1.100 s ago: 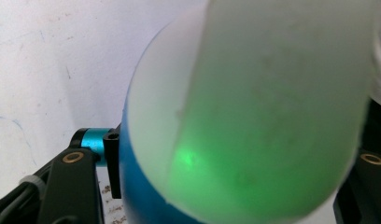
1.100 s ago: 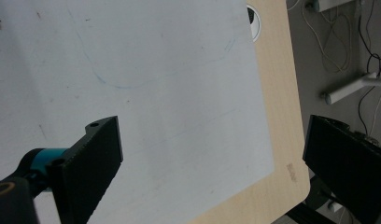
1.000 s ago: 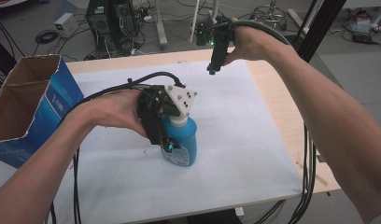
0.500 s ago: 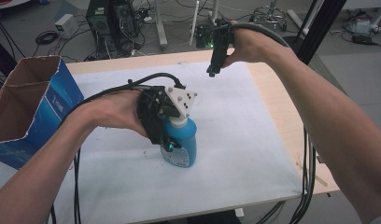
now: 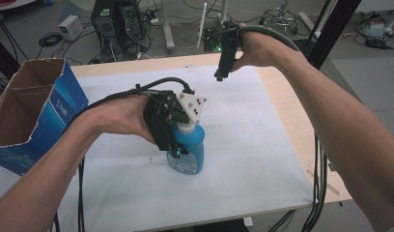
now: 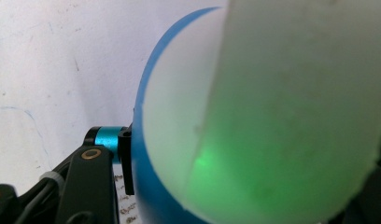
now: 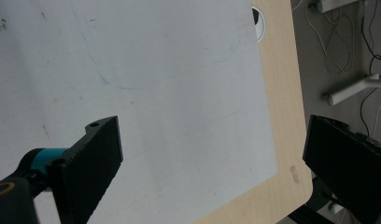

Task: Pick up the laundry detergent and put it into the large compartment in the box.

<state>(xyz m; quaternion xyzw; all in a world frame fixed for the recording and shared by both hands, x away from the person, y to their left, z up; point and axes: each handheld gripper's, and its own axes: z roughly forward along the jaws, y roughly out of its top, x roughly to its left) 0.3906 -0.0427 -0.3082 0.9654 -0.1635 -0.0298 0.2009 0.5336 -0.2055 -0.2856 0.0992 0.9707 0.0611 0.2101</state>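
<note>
The left claw (image 5: pixel 178 145) had just been closing, and there it was, clamped on the blue spray bottle (image 5: pixel 189 150), which stood upright on the white sheet near the middle of the table (image 5: pixel 287 121). The grasp looked made; the lift was not yet begun. The right claw (image 5: pixel 219 75) hung well apart over the far edge, jaws wide, nothing between them. Next, I'd say, a straight lift, perhaps toward the cardboard box (image 5: pixel 35 111) at the left.

- Blue bottle (image 5: pixel 190 150): neck hidden behind left gripper (image 5: pixel 172 137) in high view; label print too small to read.
- Left gripper view: bottle blurred, cropped at right edge.
- Cardboard box (image 5: pixel 28 113): cut off at left.
</note>
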